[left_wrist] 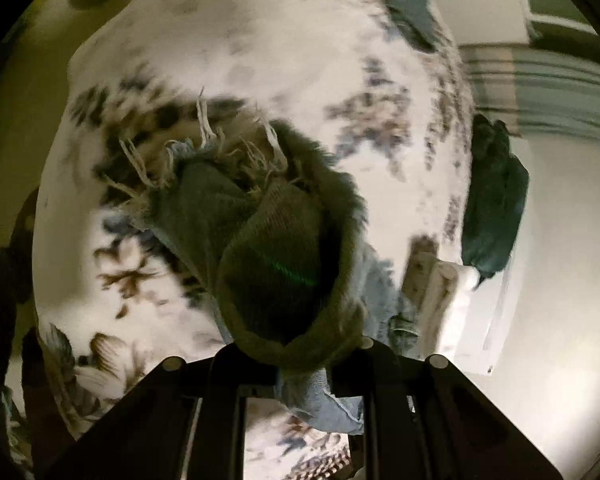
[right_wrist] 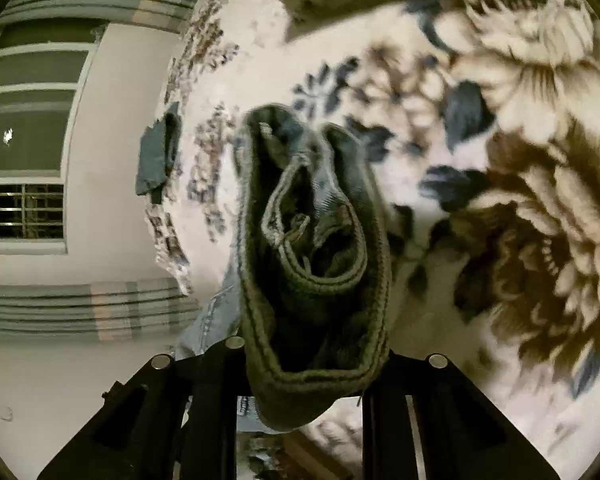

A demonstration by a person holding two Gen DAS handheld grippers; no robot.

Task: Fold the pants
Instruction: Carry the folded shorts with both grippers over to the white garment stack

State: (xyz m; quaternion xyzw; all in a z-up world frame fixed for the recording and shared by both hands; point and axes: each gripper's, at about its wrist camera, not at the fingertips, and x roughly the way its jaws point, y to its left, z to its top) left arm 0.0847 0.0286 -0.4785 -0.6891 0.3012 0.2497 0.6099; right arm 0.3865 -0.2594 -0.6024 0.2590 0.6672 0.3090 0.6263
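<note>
- One pair of denim pants [left_wrist: 276, 240], lifted above the bed [left_wrist: 260, 40]; frayed hem end in left wrist view, waistband end [right_wrist: 312, 264] in right wrist view.
- Left tongs [left_wrist: 300, 364]: clamped on the frayed hem fabric, cloth bunched between the fingers.
- Right tongs [right_wrist: 312, 376]: clamped on the stitched waistband fold.
- One floral blanket [right_wrist: 520, 160] covering the bed, brown and blue print.
- Two other dark garments counted on the bed: one [left_wrist: 494, 196] at its edge, one [left_wrist: 410, 0] farther off.
- One barred window [right_wrist: 22, 210] in the wall.
</note>
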